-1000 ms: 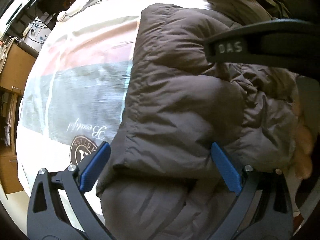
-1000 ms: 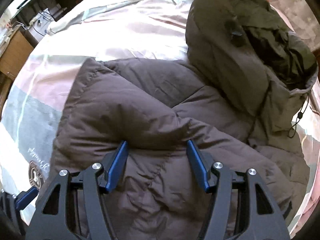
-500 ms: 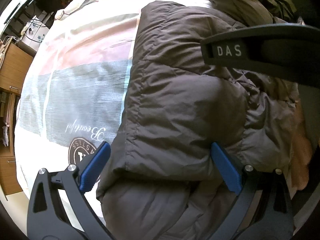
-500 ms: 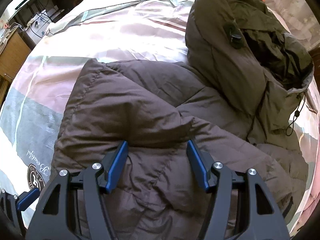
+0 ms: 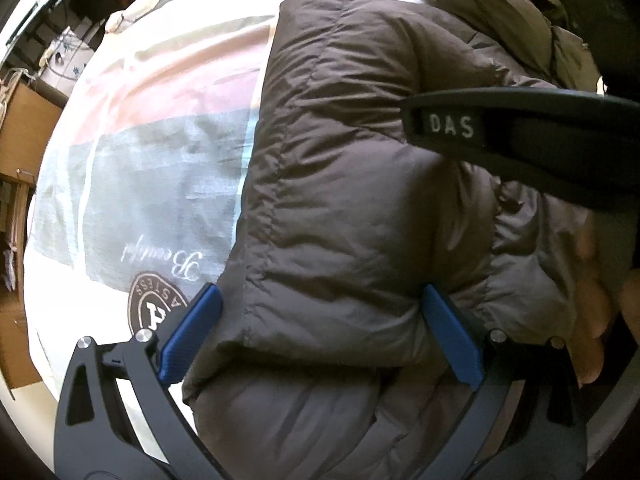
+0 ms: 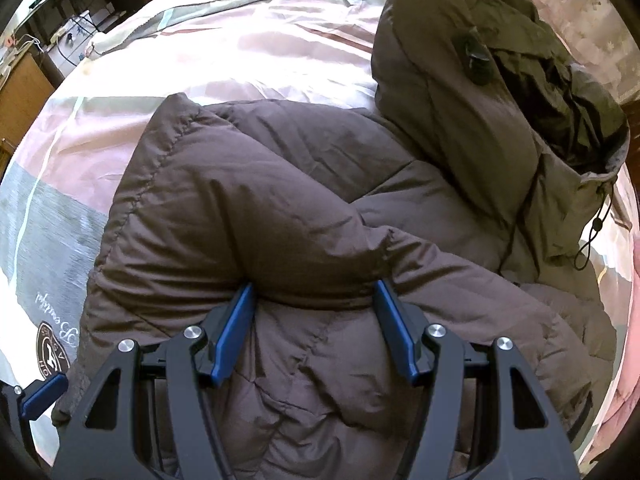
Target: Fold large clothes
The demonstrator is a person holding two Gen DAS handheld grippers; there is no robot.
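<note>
We are finding the brown puffer jacket [image 6: 248, 216] lying folded on the bedspread [image 5: 160, 184], barely shifted over the last second; left gripper [image 5: 320, 332] and right gripper [image 6: 316, 328] are both hanging released, so the fold is holding.

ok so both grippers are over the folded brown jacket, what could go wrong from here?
1. The brown puffer jacket is thick and puffy; its folded-over flap may spring back open once let go.
2. Both the left gripper and the right gripper are open around bulging fabric, so closing could pinch several layers and drag the fold.
3. The olive jacket touches its far edge; further moves may snag it.
</note>
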